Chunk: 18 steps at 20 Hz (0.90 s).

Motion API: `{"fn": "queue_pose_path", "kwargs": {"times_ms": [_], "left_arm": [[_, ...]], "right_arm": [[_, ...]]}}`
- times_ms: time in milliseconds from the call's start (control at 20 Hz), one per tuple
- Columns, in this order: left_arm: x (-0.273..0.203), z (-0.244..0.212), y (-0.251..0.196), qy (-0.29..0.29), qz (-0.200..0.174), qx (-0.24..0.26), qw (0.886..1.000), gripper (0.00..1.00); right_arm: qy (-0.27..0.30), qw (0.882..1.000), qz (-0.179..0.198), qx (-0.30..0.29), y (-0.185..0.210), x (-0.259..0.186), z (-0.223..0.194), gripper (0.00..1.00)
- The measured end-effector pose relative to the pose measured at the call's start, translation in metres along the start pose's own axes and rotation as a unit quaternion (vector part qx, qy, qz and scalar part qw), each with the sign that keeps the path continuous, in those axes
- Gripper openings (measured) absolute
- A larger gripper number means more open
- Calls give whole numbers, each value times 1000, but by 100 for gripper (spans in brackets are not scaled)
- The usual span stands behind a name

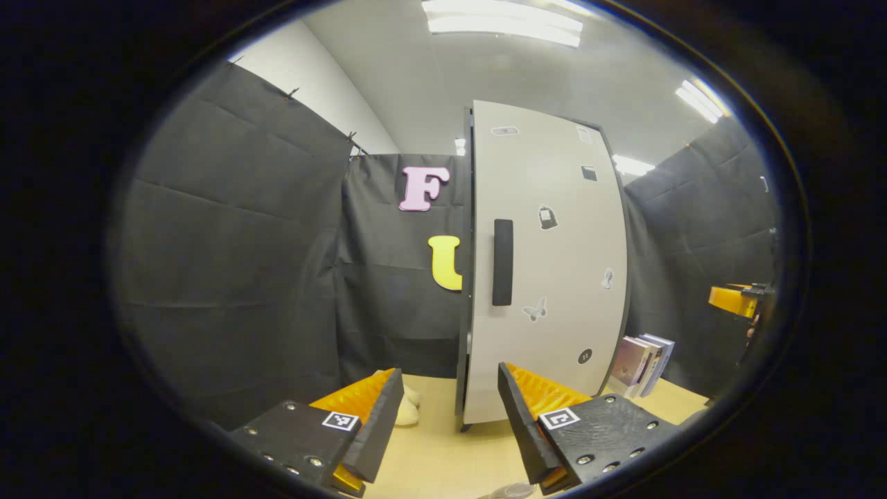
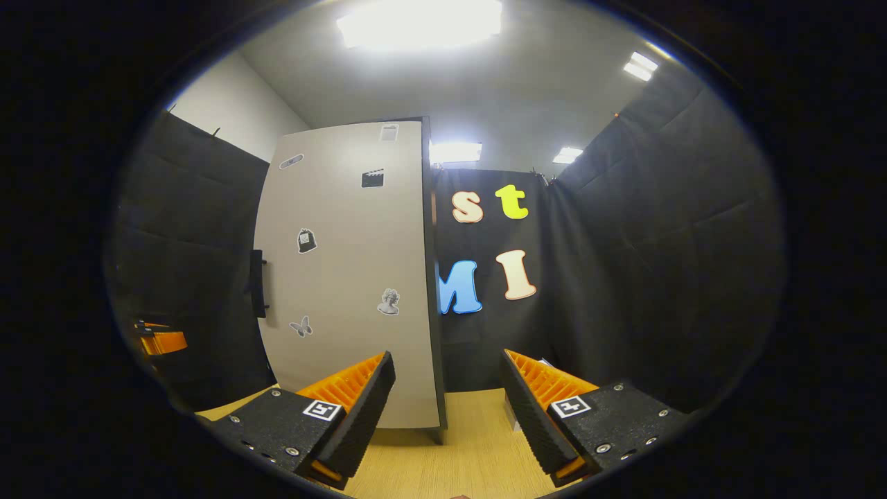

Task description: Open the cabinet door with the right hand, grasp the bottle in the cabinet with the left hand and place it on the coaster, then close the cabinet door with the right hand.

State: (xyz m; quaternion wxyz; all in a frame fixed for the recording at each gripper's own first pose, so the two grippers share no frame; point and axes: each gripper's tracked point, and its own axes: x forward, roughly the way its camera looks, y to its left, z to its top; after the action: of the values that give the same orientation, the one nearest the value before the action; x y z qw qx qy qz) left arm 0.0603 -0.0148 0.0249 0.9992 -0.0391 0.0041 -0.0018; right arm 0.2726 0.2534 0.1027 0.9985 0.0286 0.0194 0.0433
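A tall cabinet stands on the wooden table, its white stickered door (image 1: 554,277) closed against the body, so the inside is hidden. The door's black vertical handle (image 1: 502,262) runs along its left edge and shows again as the handle (image 2: 258,283) in the right gripper view. My left gripper (image 1: 450,423) is open and holds nothing, a short way in front of the handle side of the door. My right gripper (image 2: 447,416) is open too, facing the door (image 2: 346,277) near its right edge. The right gripper (image 1: 738,299) also appears far right in the left gripper view.
A few books (image 1: 644,364) lean to the right of the cabinet. A pale rounded object (image 1: 409,409) lies on the table (image 1: 443,464) left of the cabinet foot. Black cloth walls close in on all sides. The left gripper (image 2: 161,339) appears at the far left of the right gripper view.
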Motion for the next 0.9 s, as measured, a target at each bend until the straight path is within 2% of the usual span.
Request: {"fn": "queue_pose_path", "kwargs": {"times_ms": [150,250,300,900], "left_arm": [[1,-1,3,1,1,0,1000,78],[0,0,3,0,1,-1,1000,82],[2,0,4,0,1,-2,1000,79],[3,1,9,-1,2,-4,1000,79]], "right_arm": [[4,1000,-1,2,2,0,-1,91],[3,1000,-2,2,3,0,1,94],[3,1000,-2,0,3,0,0,94],[0,1000,-3,-4,7,0,3,94]]}}
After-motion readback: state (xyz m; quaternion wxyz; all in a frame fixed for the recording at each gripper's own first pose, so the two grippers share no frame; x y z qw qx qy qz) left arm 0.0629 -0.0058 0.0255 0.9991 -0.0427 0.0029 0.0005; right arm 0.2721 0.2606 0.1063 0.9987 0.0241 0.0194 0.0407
